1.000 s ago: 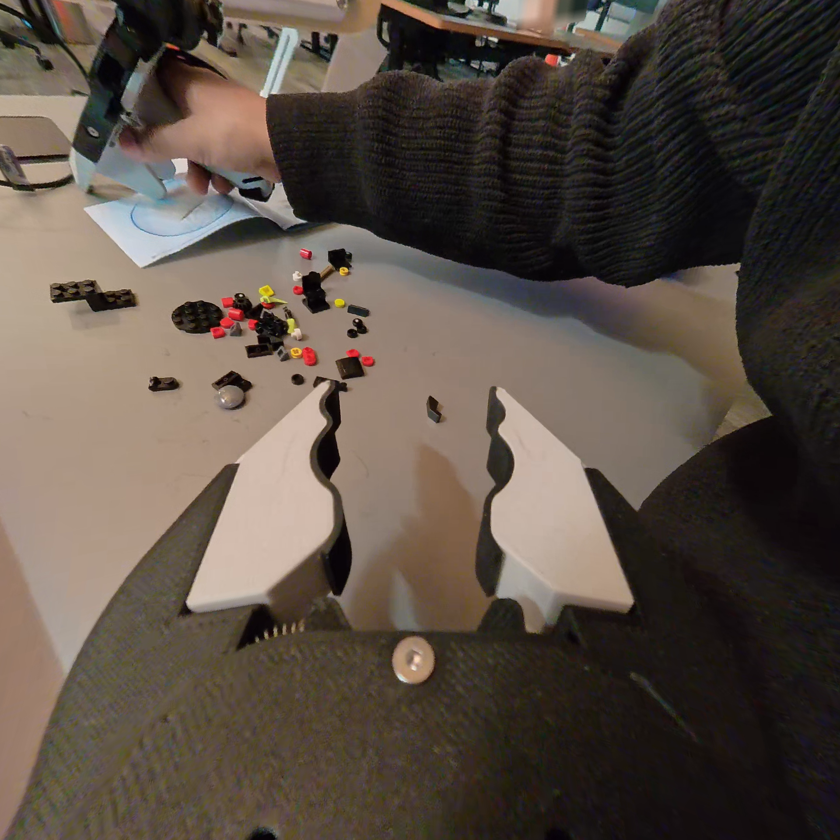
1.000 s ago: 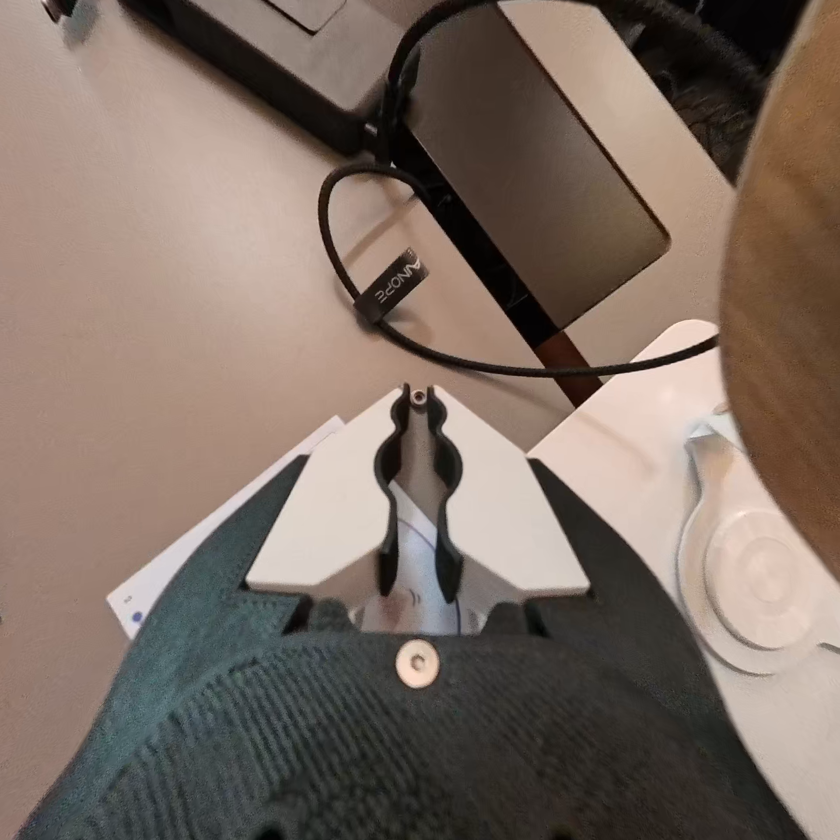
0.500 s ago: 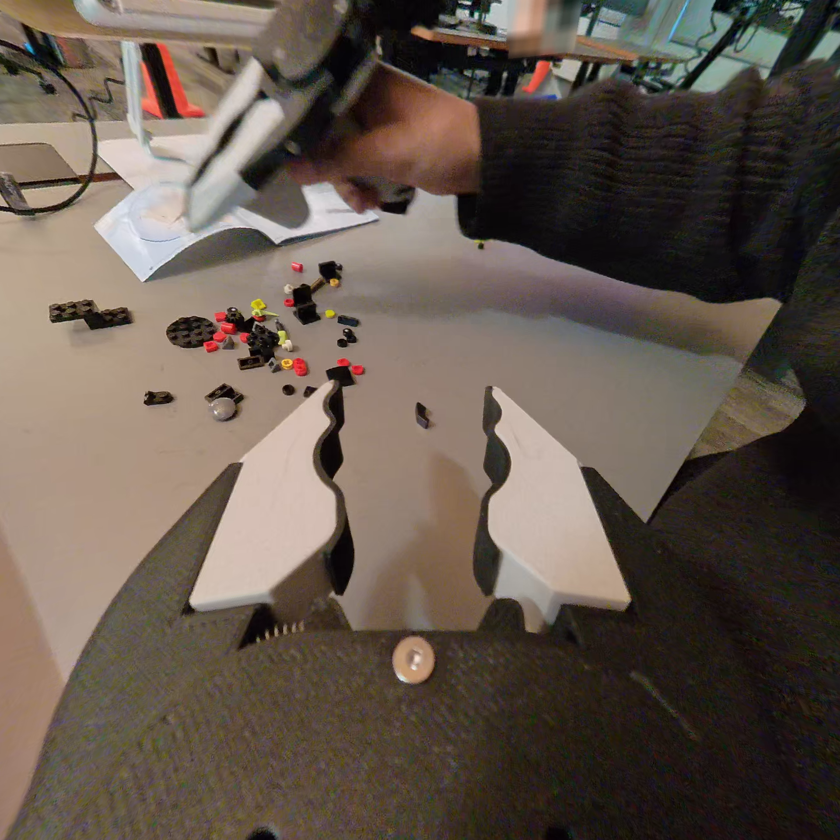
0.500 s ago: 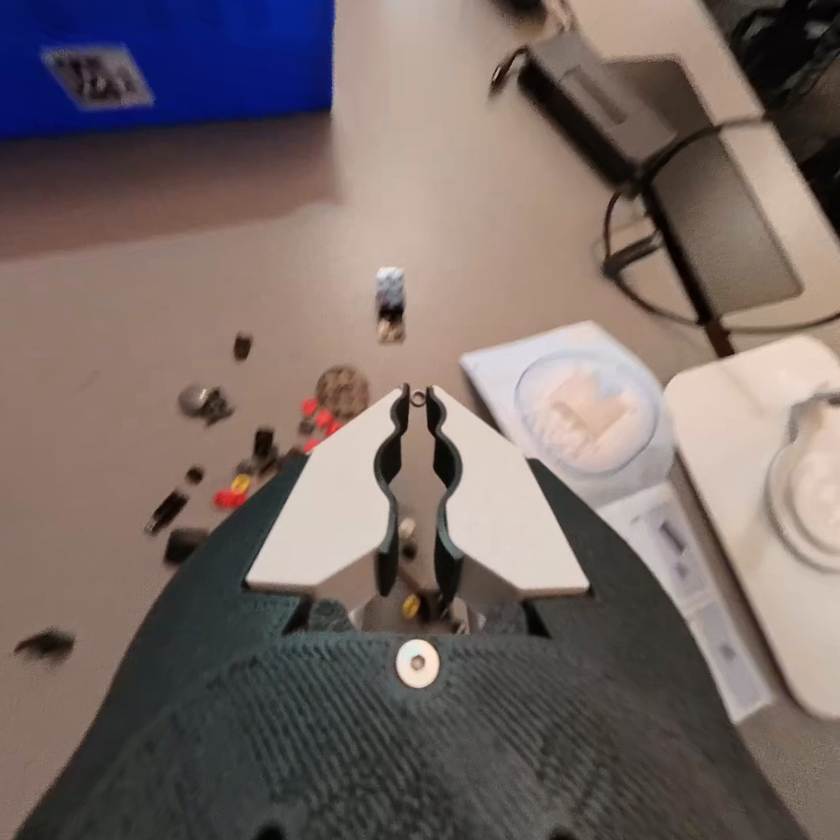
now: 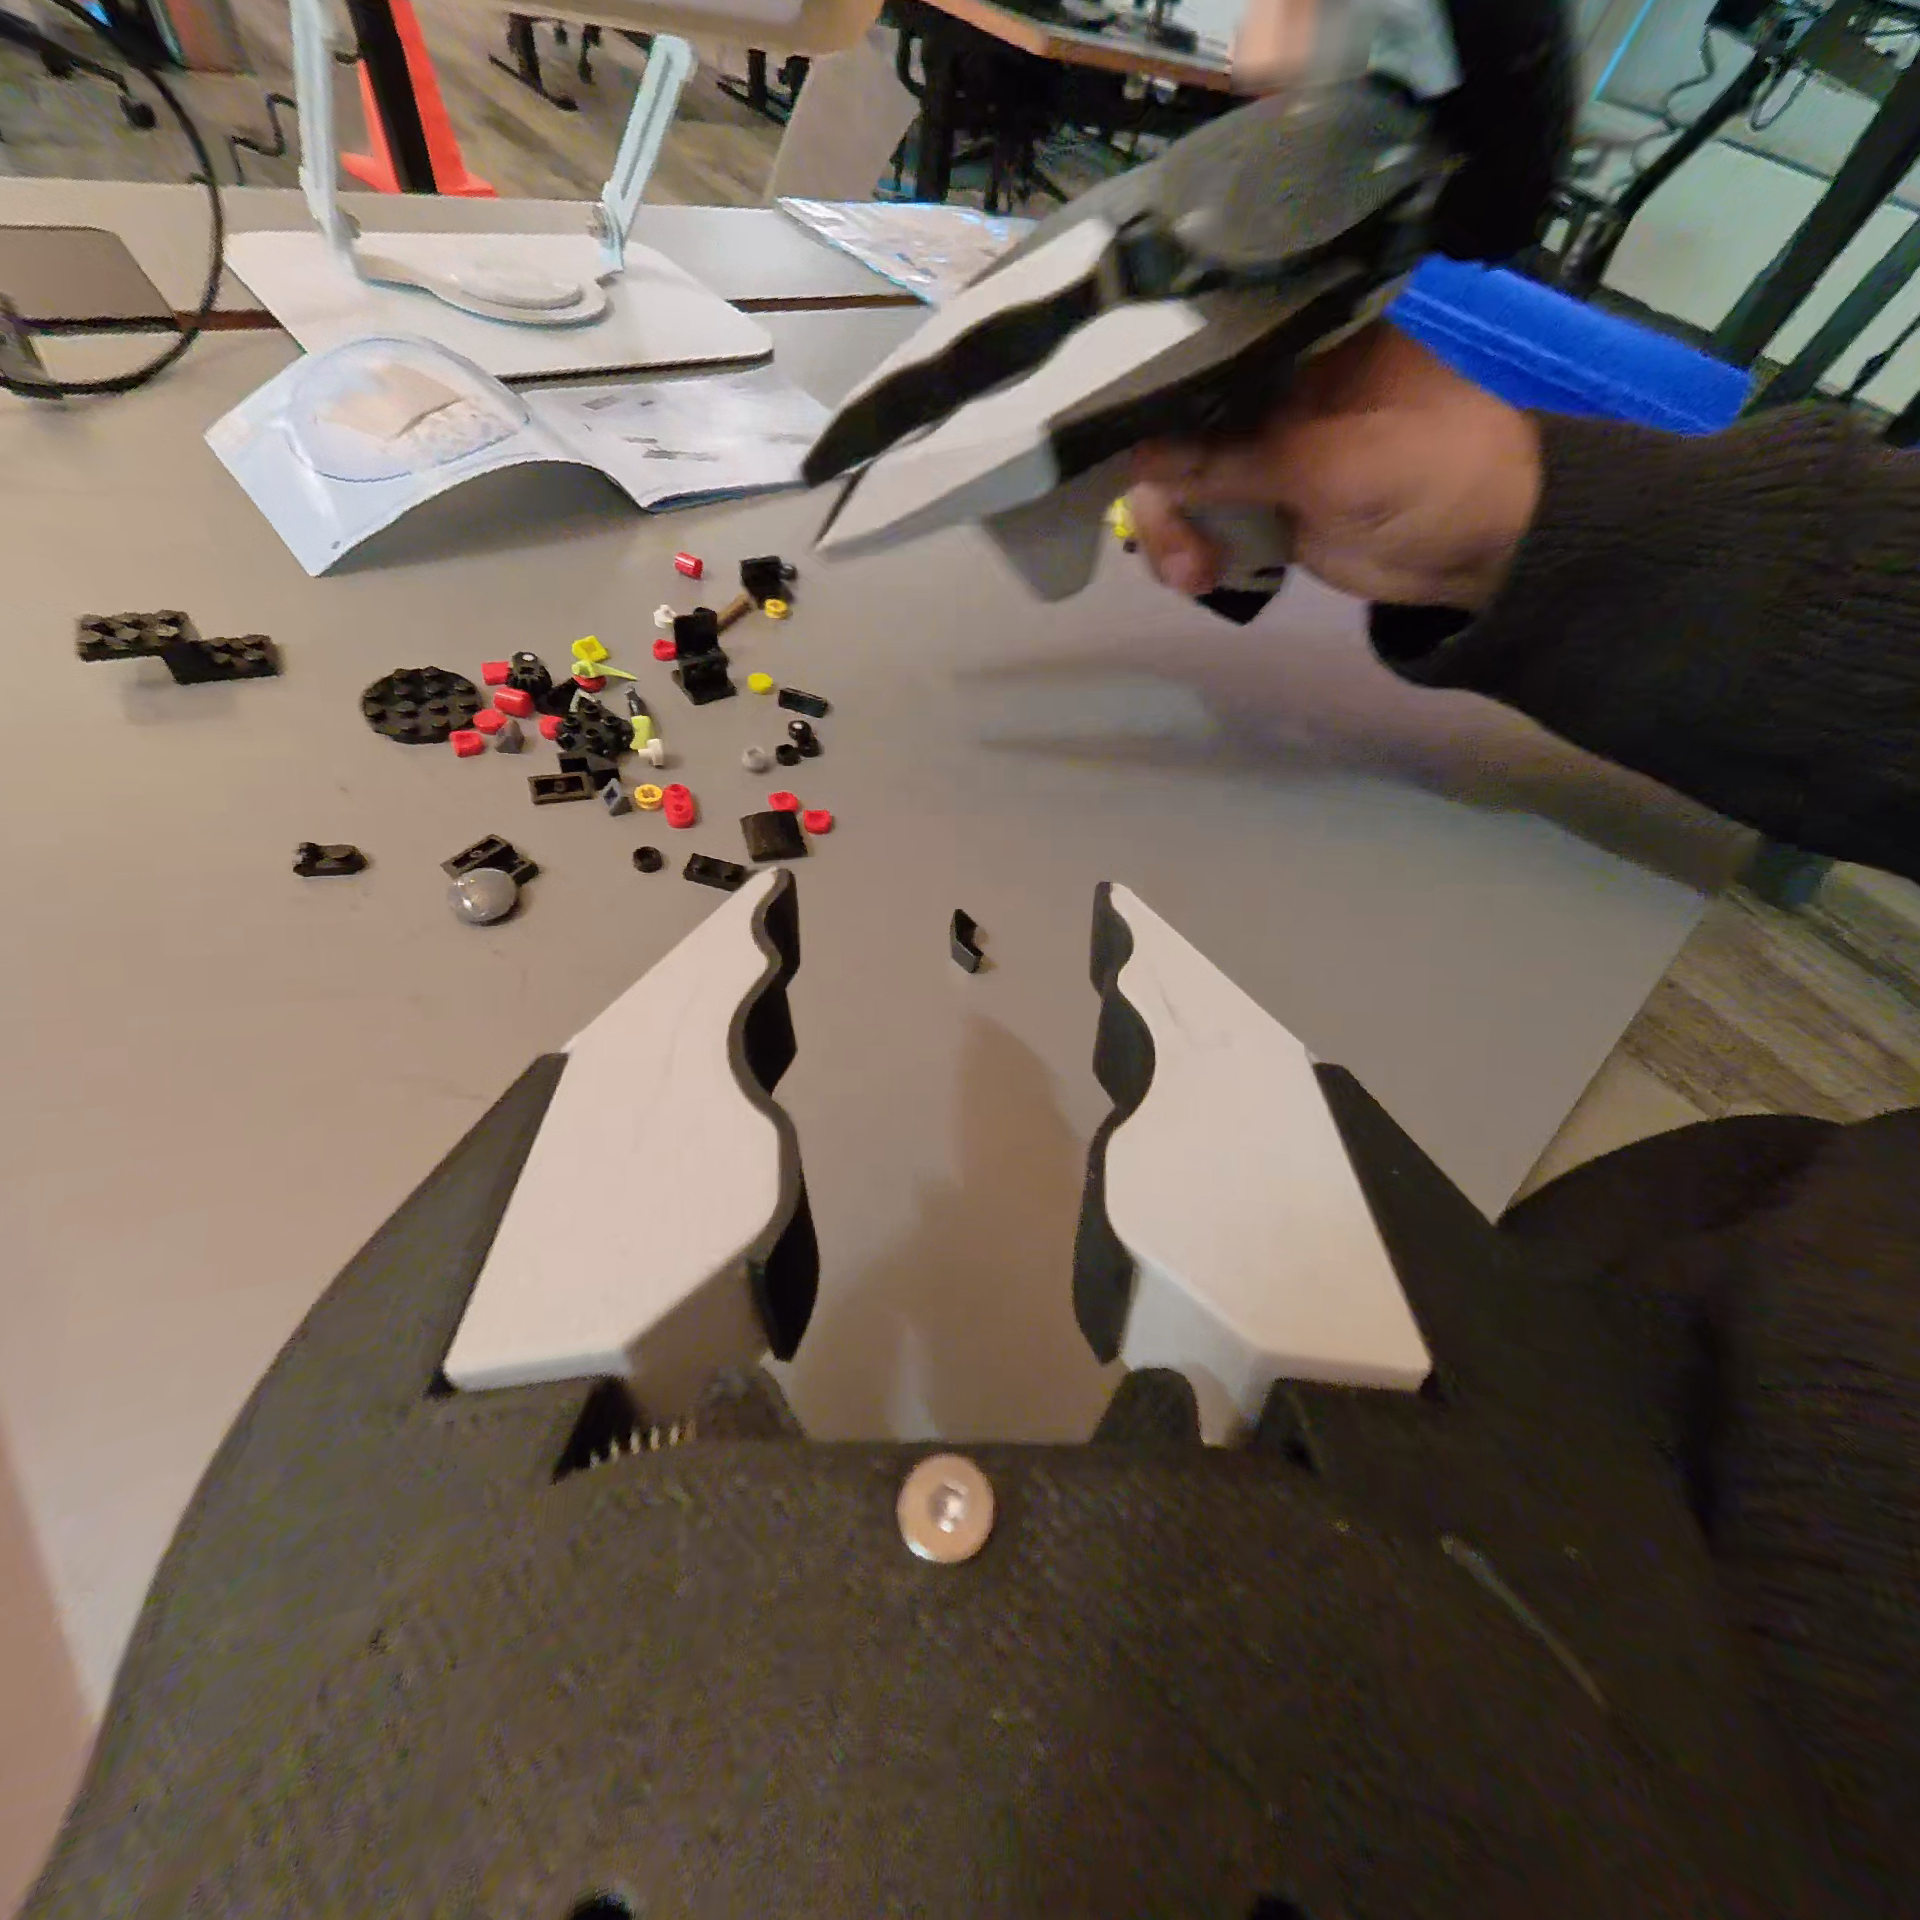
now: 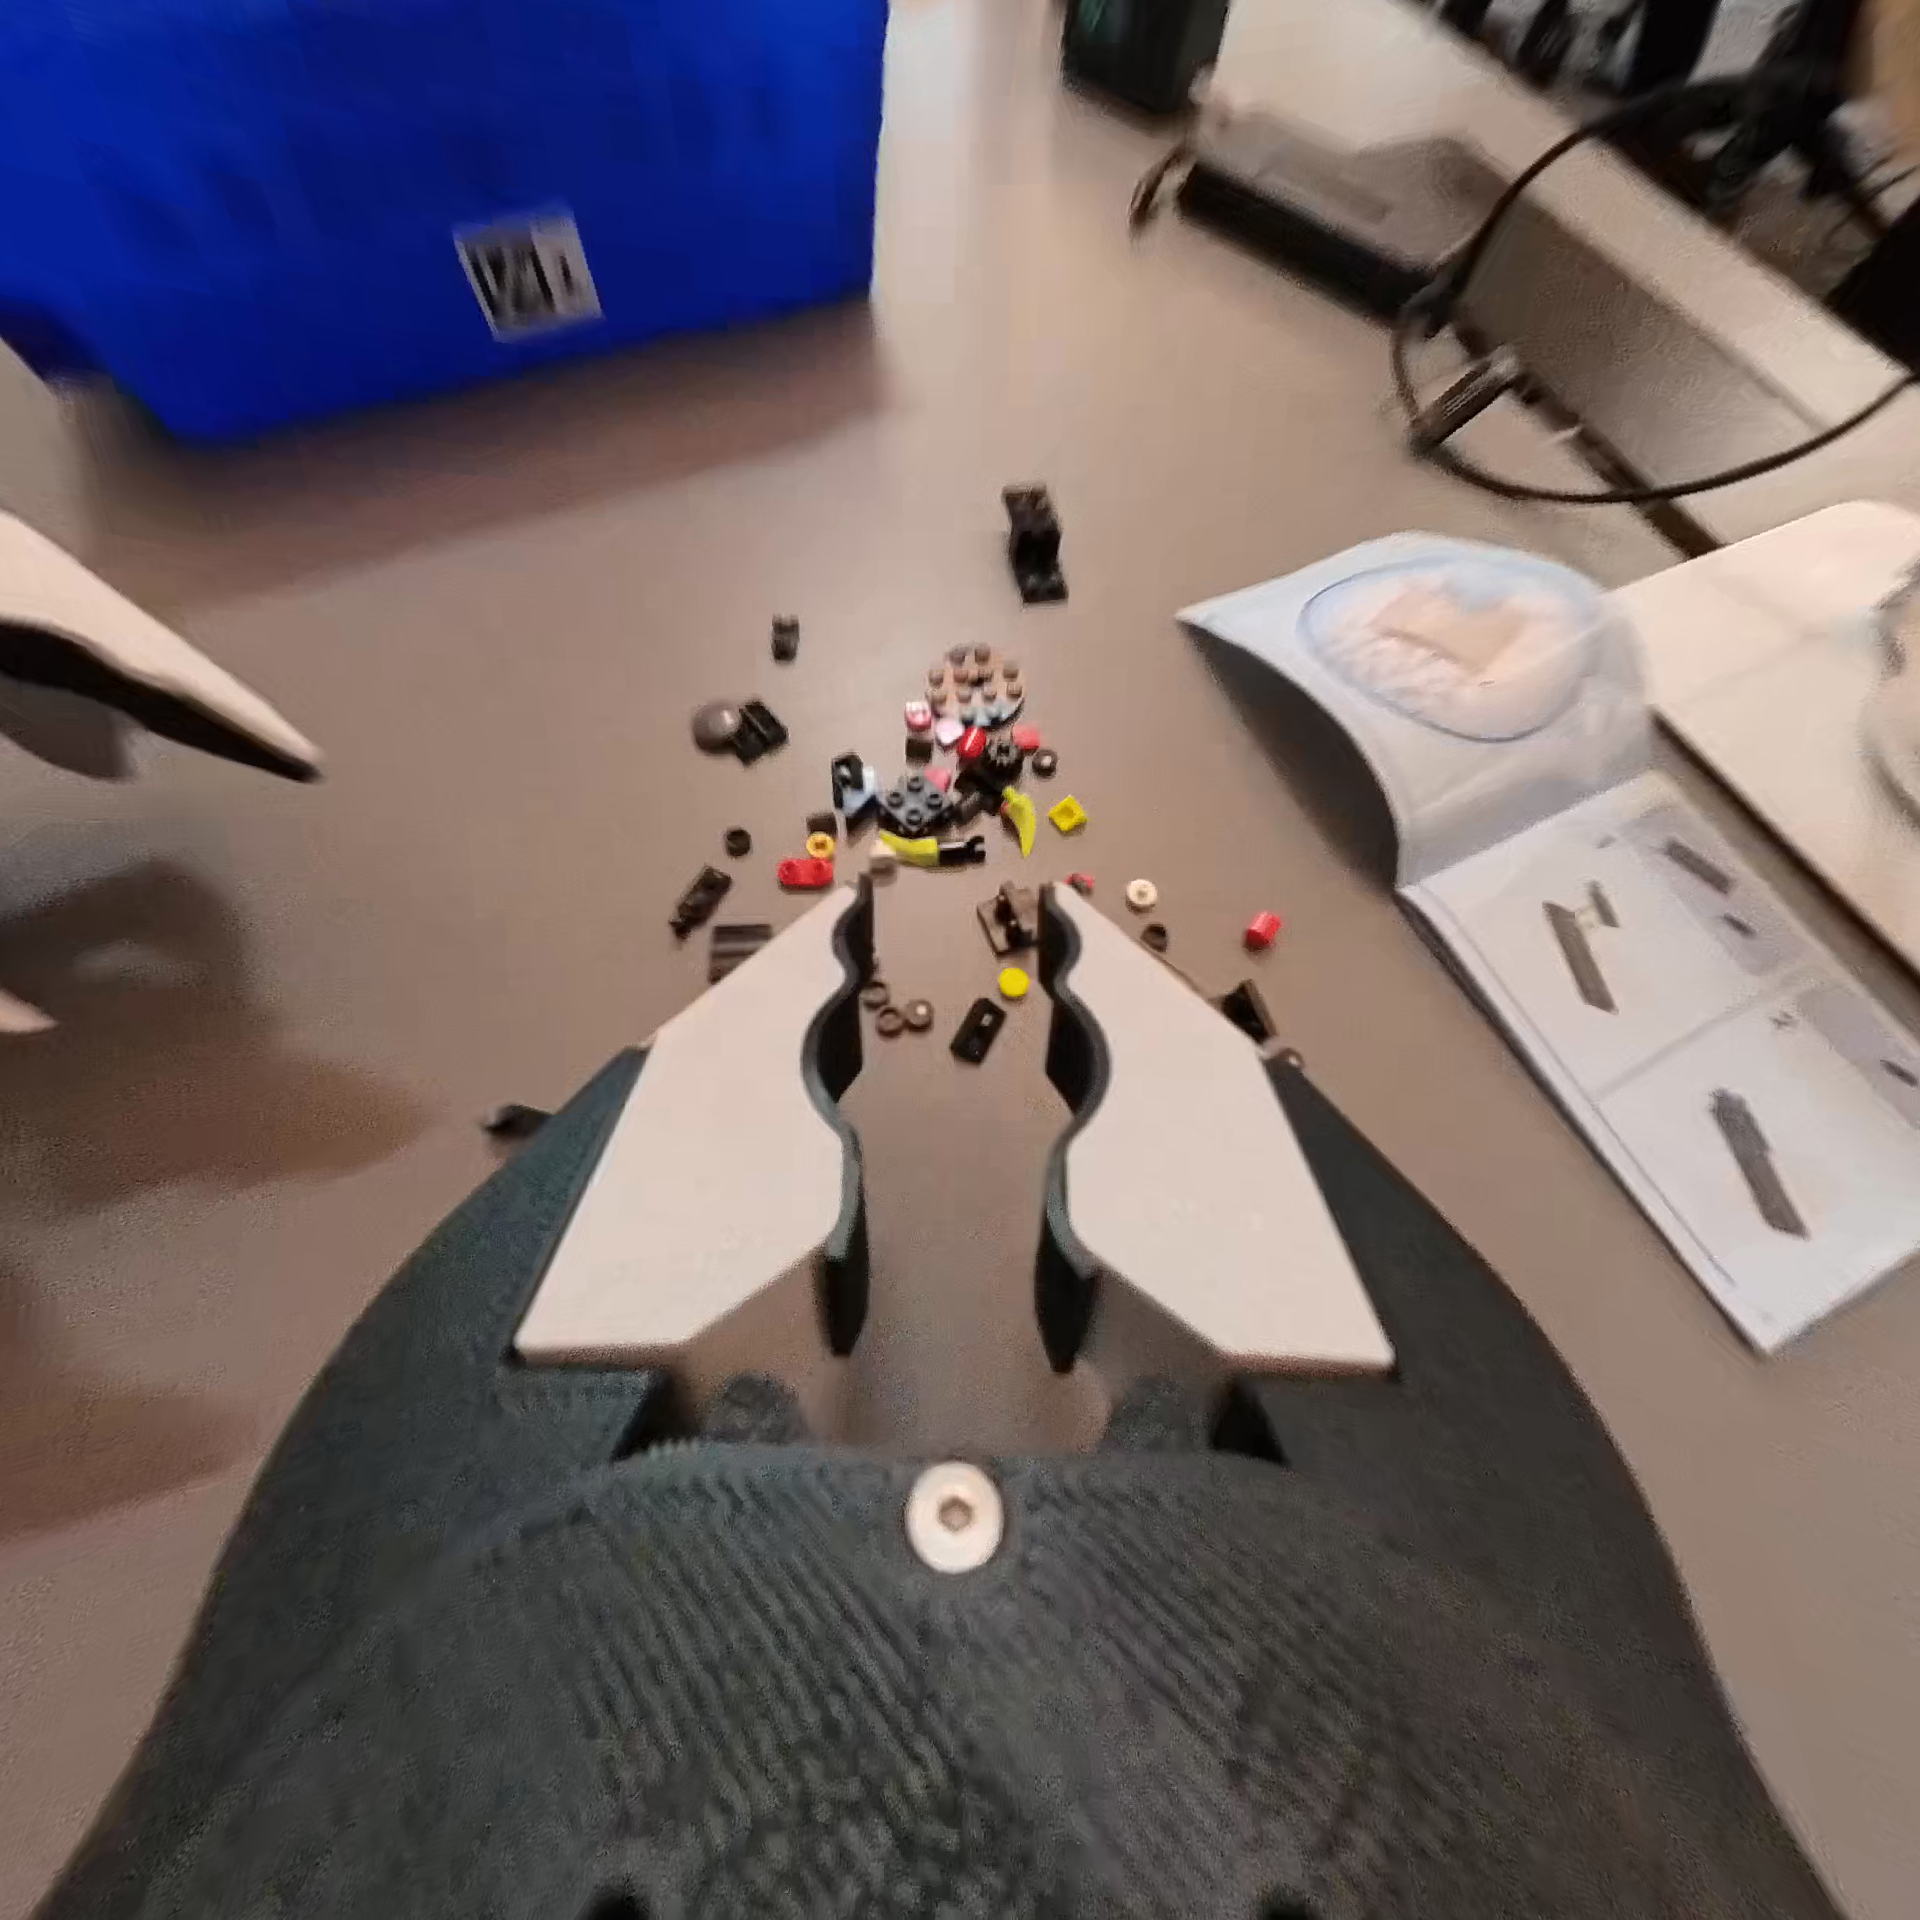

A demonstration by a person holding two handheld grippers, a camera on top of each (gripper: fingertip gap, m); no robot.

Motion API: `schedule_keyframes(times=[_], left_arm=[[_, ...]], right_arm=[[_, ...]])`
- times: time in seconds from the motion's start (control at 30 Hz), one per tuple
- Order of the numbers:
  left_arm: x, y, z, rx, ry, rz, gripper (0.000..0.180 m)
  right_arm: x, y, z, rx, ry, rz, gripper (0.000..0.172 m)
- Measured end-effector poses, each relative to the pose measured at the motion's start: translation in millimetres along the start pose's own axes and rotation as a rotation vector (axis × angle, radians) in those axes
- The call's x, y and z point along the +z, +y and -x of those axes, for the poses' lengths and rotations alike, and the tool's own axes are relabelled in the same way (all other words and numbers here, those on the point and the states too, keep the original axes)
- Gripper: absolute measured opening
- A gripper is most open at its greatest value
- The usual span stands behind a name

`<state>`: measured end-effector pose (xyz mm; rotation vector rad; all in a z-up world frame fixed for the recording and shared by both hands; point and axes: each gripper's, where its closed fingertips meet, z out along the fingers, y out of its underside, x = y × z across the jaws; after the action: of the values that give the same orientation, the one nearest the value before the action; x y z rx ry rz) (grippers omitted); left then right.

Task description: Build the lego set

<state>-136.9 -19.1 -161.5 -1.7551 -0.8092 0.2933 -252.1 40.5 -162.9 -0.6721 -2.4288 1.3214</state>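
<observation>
My left gripper (image 5: 940,883) is open and empty, low over the grey table (image 5: 260,1091). A small black piece (image 5: 965,940) lies on the table just beyond the gap between its tips, untouched. A scatter of small black, red and yellow bricks (image 5: 623,727) lies ahead to the left, with a black round plate (image 5: 421,704) and a grey dome piece (image 5: 483,896). My right gripper (image 6: 954,891) is open and empty, hovering above the near side of the same scatter (image 6: 935,800). It also shows in the left wrist view (image 5: 831,499), held in a hand above the bricks.
An open instruction booklet (image 5: 499,457) with a clear dome (image 5: 400,405) on it lies behind the bricks, also in the right wrist view (image 6: 1558,831). A white stand base (image 5: 499,301) and a black cable (image 5: 197,260) sit farther back. A blue bin (image 6: 416,187) stands beyond the scatter. A black stepped plate assembly (image 5: 177,646) lies at the left. The black round plate (image 5: 421,704) is about 12 cm from my right fingertips. It is also in sight in the right wrist view (image 6: 968,676).
My right gripper swung from the booklet to above the bricks and opened its jaws; the tiny piece seen at its shut tips no longer shows. My left gripper stayed put and narrowed slightly.
</observation>
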Motion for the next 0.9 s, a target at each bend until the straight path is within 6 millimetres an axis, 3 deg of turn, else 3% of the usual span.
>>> schedule_keyframes(times=[0.1, 0.27, 0.33, 0.5, 0.63, 0.77, 0.9], left_arm=[[-3, -1, 4, 0.018, -0.034, -0.013, 0.053], [0, 2, 4, 0.022, -0.055, -0.006, 0.053], [4, 1, 6, 0.044, -0.068, -0.011, 0.053], [20, -14, 23, 0.11, -0.141, -0.075, 0.048], [41, -25, 25, 0.038, -0.089, -0.086, 0.049], [51, -42, 25, -0.013, -0.045, -0.115, 0.05], [48, -33, 21, -0.033, -0.017, -0.075, 0.053]], right_arm=[[-45, -7, 11, 0.124, -0.044, -0.123, 0.03], [-89, 38, 44, 0.236, -0.033, -0.183, 0.033], [-95, 54, 42, 0.194, 0.031, -0.157, 0.033], [-96, 58, -2, 0.002, 0.288, -0.171, 0.041], [-86, 60, -4, 0.048, 0.246, -0.152, 0.065], [-92, 46, -9, -0.072, 0.281, -0.153, 0.068], [-95, 60, -20, -0.134, 0.374, -0.054, 0.099]])
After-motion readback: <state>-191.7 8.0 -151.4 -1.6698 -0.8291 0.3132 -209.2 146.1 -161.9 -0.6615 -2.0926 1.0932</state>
